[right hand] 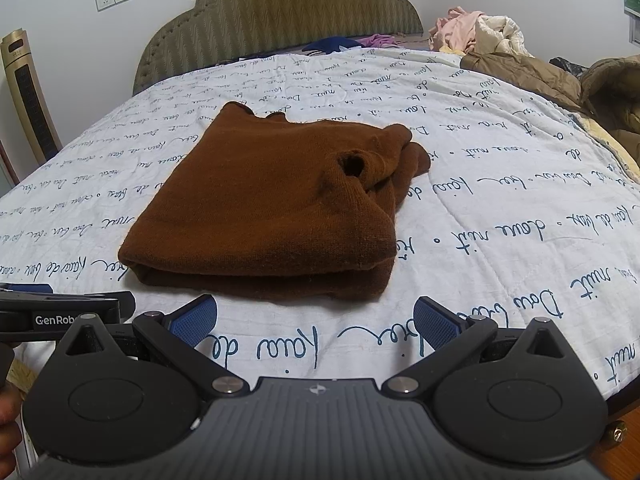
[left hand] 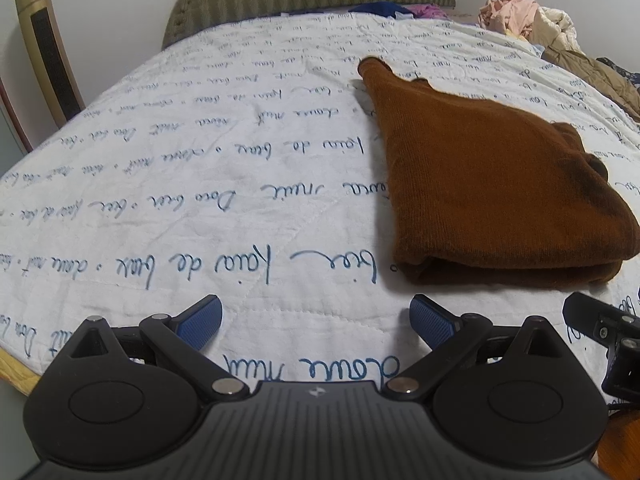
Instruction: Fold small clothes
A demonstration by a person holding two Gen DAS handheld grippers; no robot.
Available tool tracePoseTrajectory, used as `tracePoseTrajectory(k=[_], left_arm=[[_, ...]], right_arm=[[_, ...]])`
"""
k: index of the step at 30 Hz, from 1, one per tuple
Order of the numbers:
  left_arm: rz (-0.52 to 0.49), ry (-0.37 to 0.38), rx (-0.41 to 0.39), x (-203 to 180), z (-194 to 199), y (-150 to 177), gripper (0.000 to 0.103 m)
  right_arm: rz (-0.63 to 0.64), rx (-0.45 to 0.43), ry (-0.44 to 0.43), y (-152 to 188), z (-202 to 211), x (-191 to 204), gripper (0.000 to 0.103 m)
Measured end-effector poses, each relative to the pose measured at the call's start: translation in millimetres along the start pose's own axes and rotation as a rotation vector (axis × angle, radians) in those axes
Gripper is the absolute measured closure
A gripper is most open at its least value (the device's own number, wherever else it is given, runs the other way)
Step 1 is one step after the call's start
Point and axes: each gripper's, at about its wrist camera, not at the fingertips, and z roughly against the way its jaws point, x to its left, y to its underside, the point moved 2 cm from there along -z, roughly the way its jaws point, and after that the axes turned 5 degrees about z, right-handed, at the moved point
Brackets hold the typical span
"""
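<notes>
Looking along both pairs of fingers, we see no box, basket or other container; everything lies directly on the white quilted bedspread printed with blue handwriting (right hand: 460, 216). We count one folded rust-brown knitted garment (right hand: 264, 208), resting flat near the middle of the bed with its thick folded edge towards us and a small dark opening in its upper layer on the right. At the far right of the bed we count one heap of pale pink and cream clothes (right hand: 476, 28) and one olive-brown padded jacket (right hand: 532, 76) just beside it, while some dark blue and purple fabric (right hand: 352, 42) sits against the olive-green upholstered headboard (right hand: 280, 4). One gold-coloured tower appliance (right hand: 26, 92) stands by the wall to the left. We count two hand-held grippers. Our left gripper (left hand: 316, 322) has its blue-padded fingers spread wide, holding nothing, poised over bare bedspread just short of the garment's near left corner. Our right gripper (right hand: 316, 322) is likewise spread wide and empty, directly in front of the garment's folded edge without touching it.
</notes>
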Motion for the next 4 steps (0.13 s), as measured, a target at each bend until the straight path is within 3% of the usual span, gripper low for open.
tracePoseTrajectory(k=[4], left_arm=[[0.037,0.028,-0.015,10.6,5.4,-7.5,0.002]], right_arm=[[0.006,-0.002,-0.011,-1.2,0.7,1.1,0.0]])
